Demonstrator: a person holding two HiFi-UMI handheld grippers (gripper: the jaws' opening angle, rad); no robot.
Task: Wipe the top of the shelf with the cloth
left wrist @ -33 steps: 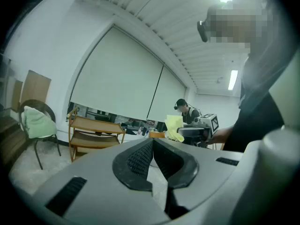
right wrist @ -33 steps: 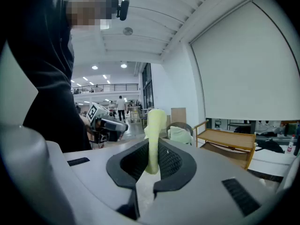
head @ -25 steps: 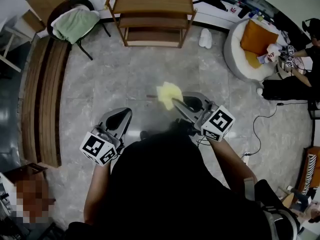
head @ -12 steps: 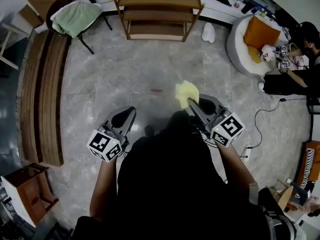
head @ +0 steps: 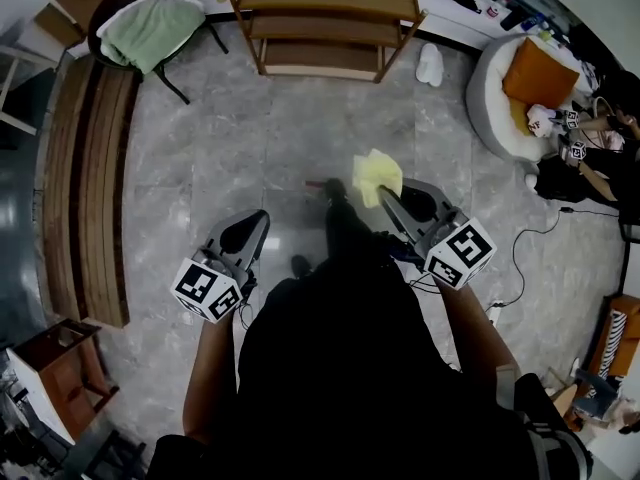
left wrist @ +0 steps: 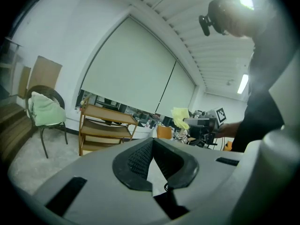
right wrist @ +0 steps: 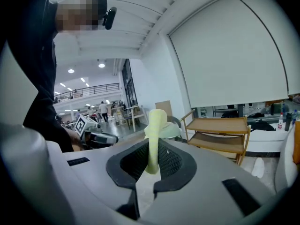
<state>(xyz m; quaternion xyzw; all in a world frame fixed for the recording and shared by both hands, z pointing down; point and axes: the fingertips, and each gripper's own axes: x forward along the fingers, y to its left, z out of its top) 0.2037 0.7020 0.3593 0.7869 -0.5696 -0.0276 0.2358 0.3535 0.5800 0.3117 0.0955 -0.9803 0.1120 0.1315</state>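
Grey stone-tile floor (head: 280, 158), open-plan room, white wall and a large drawn blind behind.

1. Shelf (head: 325, 13): wood, three open tiers on slim legs, top board bare. It stands at the far edge of the floor against the wall, well apart from both tools.

2. Cloth (head: 376, 175): small, pale yellow, soft and crumpled. In the head view it bunches just past the right tool's tips, above the floor, between the person and the shelf and touching neither. In the right gripper view it rises from the jaws as an upright folded strip, its top curled over.

3. Right tool (head: 400, 203): grey body with black ribbed pads and a marker cube at the rear. Its jaws are clamped on the lower end of the cloth. It is held forward of the person's dark torso.

4. Left tool (left wrist: 152, 139): same make. Its jaws meet at the tips with nothing between them. It is held lower and to the left, apart from the cloth.

5. Chair (head: 130, 13): dark frame, left of the shelf, with a green towel (head: 150, 30) draped over the seat.

6. Round seat (head: 500, 98): white, right of the shelf, carrying an orange cushion (head: 537, 73).

7. Slippers (head: 430, 63): white pair on the floor beside the shelf's right leg.

8. Slatted boards (head: 85, 188): long and brown, along the left side.

9. Second person (head: 590, 168): seated at the right edge.
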